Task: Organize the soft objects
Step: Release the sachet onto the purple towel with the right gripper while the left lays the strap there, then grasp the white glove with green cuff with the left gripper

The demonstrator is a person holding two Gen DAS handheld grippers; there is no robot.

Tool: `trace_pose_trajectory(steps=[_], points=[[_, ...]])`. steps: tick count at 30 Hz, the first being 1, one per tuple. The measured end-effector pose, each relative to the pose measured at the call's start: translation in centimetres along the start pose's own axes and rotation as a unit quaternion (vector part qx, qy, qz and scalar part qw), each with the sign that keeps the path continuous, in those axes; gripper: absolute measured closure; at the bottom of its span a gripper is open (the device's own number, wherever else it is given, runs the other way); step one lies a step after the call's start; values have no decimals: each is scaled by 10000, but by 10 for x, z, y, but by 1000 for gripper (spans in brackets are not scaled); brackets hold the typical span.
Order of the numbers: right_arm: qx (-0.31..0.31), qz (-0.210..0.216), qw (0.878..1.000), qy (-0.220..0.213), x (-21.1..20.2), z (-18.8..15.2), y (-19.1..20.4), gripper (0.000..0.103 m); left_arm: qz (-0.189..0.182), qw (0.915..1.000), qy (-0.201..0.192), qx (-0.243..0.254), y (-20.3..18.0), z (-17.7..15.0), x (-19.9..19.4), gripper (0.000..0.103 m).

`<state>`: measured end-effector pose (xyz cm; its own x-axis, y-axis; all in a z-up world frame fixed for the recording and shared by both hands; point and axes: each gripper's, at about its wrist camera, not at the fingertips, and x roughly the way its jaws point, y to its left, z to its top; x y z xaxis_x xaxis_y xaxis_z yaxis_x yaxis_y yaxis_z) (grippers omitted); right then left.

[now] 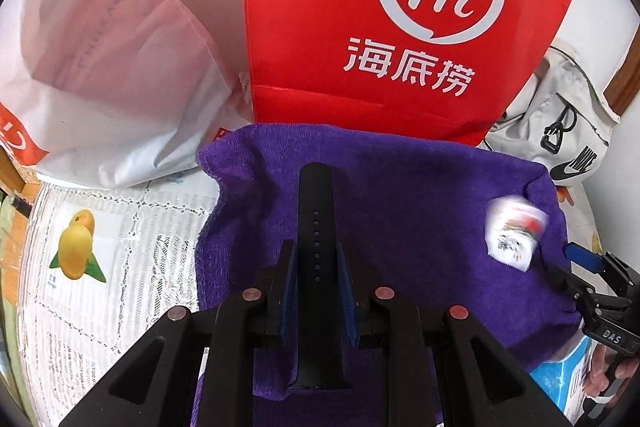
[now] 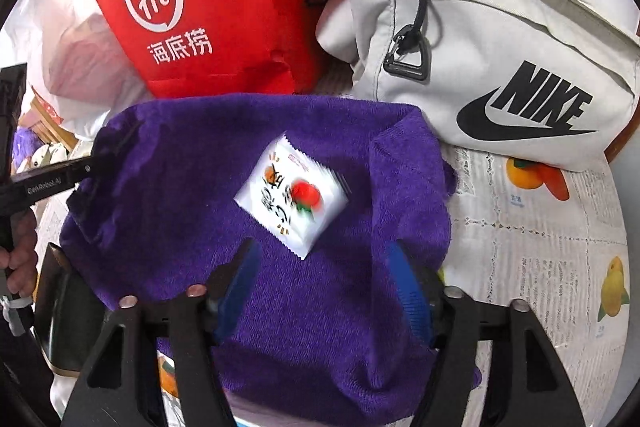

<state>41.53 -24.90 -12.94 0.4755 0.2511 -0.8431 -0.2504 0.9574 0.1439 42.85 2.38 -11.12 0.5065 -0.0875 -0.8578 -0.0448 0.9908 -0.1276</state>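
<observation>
Strap clamped, packet dropped on the towel

The left gripper (image 1: 316, 267) is clamped on a black strap (image 1: 316, 227) above the purple towel (image 1: 400, 187). The right gripper (image 2: 324, 275) stands apart and empty, the packet (image 2: 292, 199) just ahead of its jaws; lower the strap gently beside it.

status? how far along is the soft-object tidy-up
Done: the sachet lies on the purple towel, nothing gripping it. In hand: the left gripper is shut on a black strap above the towel; the right gripper is open and empty. Left: the strap is unplaced, the towel lies rumpled and unfolded.
</observation>
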Motion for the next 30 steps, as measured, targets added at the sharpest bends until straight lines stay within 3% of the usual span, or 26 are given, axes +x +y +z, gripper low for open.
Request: trace_pose_trajectory(steps=[4, 6, 12, 19, 26, 30], points=[[40, 85, 9999, -53, -5, 0, 0, 23, -82, 9999, 39, -87, 1, 1, 0, 77], [48, 32, 9999, -110, -11, -1, 1, 21, -71, 9999, 83, -99, 1, 0, -3, 53], [48, -40, 9990, -452, -46, -16, 14, 21, -37, 9998, -187, -73, 1, -14, -36, 52], [4, 113, 9991, -400, -86, -56, 36, 21, -37, 9975, -625, 320, -8, -47, -92, 52], [-39, 271, 9973, -681, -135, -121, 62, 21, -196, 9977, -619, 185, 0, -100, -138, 52], [-184, 255, 9966, -764, -153, -152, 76, 21, -300, 9987, -409, 42, 6, -132, -148, 51]])
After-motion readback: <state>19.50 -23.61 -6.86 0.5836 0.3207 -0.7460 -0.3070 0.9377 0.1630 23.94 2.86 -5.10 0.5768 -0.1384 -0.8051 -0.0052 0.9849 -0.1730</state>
